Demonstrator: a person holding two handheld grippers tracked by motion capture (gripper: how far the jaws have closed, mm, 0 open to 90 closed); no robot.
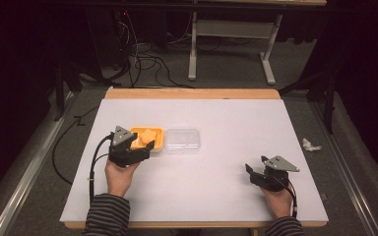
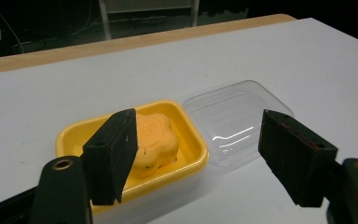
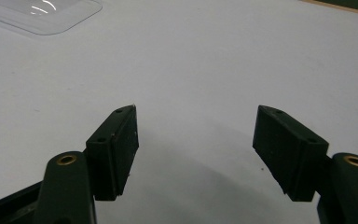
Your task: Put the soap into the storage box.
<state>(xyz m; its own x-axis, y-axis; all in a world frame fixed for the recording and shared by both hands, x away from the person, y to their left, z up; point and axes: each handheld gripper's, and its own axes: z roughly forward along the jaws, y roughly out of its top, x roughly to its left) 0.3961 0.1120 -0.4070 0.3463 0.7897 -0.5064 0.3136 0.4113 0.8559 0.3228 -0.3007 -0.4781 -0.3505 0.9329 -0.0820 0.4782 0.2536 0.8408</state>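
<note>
Tray [image 1: 158, 140] position first: in the high view the yellow tray sits left of centre on the white table [image 1: 216, 187], with a flower-shaped orange cake [image 1: 146, 135] inside and a clear lid [image 1: 182, 141] lying flat and touching its right edge. Tray and lid run long axis left to right across the frame. The left hand-held gripper [image 1: 147, 147] hangs over the tray's lower left corner, tips pointing toward upper right, so the tray lies directly ahead of and under it. The right hand-held gripper [image 1: 249, 170] rests well apart in the lower right of the frame, pointing left; the left hand is clearly the nearer one. Part of the tray's near rim is covered by the left tool body. Left gripper view: jaws stand apart with nothing between them; the tray [image 2: 191, 140] and cake [image 2: 156, 140] sit behind the left-hand jaw, which hides the cake's left side, while the lid [image 2: 233, 119] shows in the gap and runs behind the right-hand jaw. Judgement: the coming move depends on whether the tips centre on the cake or on the lid; the gap now frames the seam between tray and lid. Height of the tips above the rim cannot be read. Right gripper view: jaws apart over bare table [image 3: 191, 70], holding nothing; a corner of the lid [image 3: 46, 16] is cut off at upper left.
</note>
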